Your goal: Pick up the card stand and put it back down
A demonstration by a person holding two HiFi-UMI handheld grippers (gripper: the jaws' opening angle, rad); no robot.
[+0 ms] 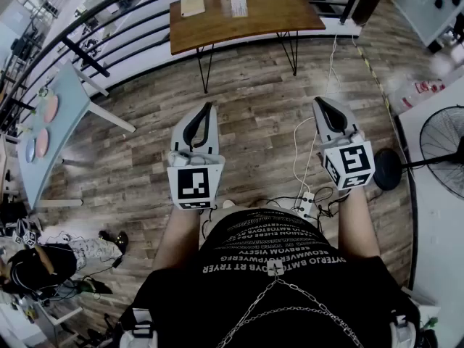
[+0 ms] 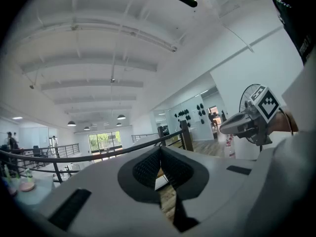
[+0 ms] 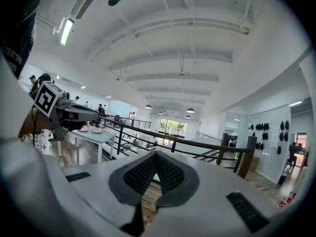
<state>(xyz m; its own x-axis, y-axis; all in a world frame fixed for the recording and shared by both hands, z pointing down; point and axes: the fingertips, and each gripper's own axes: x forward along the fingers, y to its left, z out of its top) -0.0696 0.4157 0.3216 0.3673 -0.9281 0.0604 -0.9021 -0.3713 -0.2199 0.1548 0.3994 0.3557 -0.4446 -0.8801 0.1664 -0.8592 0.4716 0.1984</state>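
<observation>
Wooden table [image 1: 270, 14] holds the card stand [image 1: 238, 6], well beyond left tongs [image 1: 210, 107] and right tongs [image 1: 320, 101], both closed, empty.

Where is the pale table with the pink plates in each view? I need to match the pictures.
Head view: pale table at the left edge, just inside the black railing.
Left gripper view: bottom-left corner, below the railing.
Right gripper view: left of centre, where the railing starts.
Shared landmark: the black railing.
</observation>
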